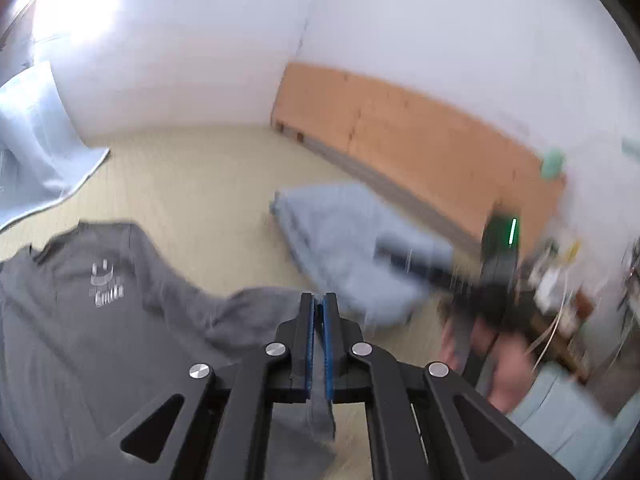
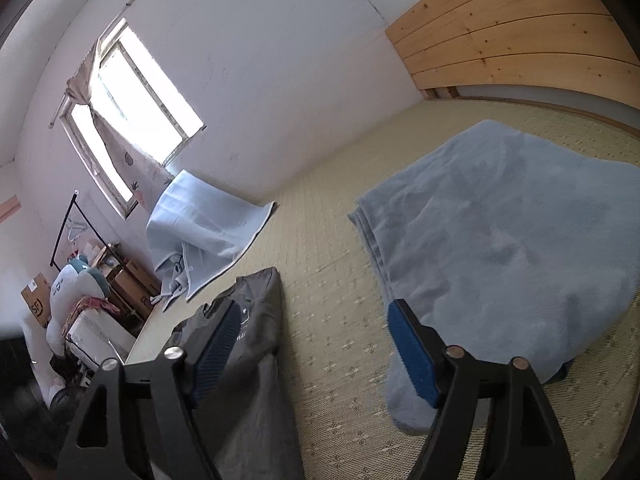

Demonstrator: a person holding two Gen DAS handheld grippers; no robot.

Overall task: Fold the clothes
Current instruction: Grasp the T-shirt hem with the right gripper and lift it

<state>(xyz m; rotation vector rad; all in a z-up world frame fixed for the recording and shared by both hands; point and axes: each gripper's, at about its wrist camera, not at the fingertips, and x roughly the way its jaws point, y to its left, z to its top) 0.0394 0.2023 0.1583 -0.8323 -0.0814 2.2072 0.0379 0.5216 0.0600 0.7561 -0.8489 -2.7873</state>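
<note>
Fingers of the left gripper (image 1: 319,300) are pinched together on a fold of the grey T-shirt (image 1: 80,300), lifting one edge, probably to carry it over the body of the shirt. The right gripper (image 2: 312,332) hovers with its fingers wide apart, holding nothing. That shirt lies spread, logo up, on the woven bed mat (image 2: 336,280), near a folded blue blanket (image 2: 500,240).
</note>
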